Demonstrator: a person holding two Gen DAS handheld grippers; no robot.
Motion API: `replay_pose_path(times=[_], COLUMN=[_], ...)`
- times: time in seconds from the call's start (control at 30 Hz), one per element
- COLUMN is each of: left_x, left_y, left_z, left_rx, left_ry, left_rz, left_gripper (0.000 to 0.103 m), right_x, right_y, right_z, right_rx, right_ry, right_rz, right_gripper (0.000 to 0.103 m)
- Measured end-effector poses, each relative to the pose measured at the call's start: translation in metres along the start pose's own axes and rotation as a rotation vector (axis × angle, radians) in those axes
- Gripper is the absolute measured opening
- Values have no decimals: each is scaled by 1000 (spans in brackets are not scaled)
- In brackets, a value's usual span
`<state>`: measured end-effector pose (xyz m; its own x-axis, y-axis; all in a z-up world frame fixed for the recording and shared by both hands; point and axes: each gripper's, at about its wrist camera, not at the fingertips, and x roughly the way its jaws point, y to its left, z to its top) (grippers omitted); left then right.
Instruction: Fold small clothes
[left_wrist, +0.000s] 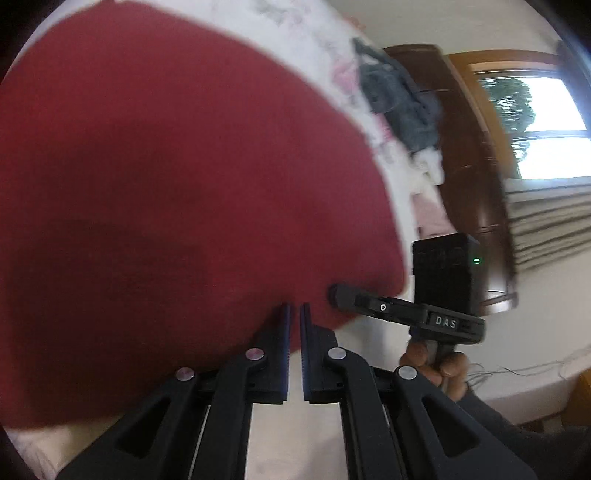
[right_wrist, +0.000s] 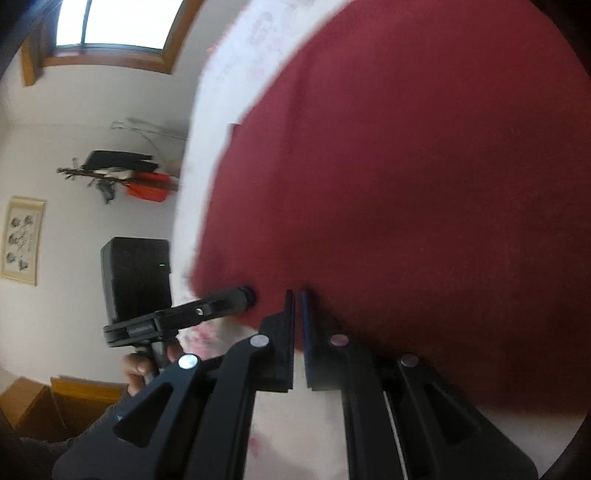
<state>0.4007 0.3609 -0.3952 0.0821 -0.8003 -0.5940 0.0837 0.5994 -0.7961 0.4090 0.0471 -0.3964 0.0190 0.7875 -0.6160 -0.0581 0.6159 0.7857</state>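
Gripping: both grippers meet the near hem of a dark red garment, side by side along the same edge.
Garment position: the red cloth spreads flat over a white bed sheet with a faint pink print; it fills most of both wrist views, and motion blur softens its outline.
Left gripper: its fingers stand almost together with only a thin slit between the blue pads; the tips sit at the garment's hem, and the blur leaves it unclear whether cloth is caught between them.
Right gripper: its fingers likewise stand nearly pressed together, tips on the red edge; whether fabric lies inside the slit cannot be told.
Cross view, left camera: the right gripper shows from the side, its black nose touching the garment's corner, held by a hand in a dark sleeve.
Cross view, right camera: the left gripper shows from the side, its tip against the red cloth's corner, with a hand wrapped around the handle below.
Other clothes: a grey-blue garment lies crumpled far up the sheet, well apart from the red one, with something white and pink just below it.
Room: a dark wooden headboard and a bright window stand beyond the bed; a framed picture hangs on the white wall.
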Motion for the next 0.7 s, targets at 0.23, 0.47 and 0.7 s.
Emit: replay_pose_path(times=[0.23, 0.47, 0.7], left_x=[-84, -158, -118], left_y=[68, 91, 91], left_z=[-13, -10, 50], left_rx=[-120, -157, -173], left_ry=[-116, -244, -208], left_rz=[28, 4, 1], left_gripper=[6, 14, 18], right_x=[-121, -178, -131], right_y=[-99, -94, -95], right_z=[-10, -18, 34], right_rx=[199, 188, 245], right_ry=[-192, -317, -323], right_rz=[21, 21, 87], right_gripper=[0, 4, 8])
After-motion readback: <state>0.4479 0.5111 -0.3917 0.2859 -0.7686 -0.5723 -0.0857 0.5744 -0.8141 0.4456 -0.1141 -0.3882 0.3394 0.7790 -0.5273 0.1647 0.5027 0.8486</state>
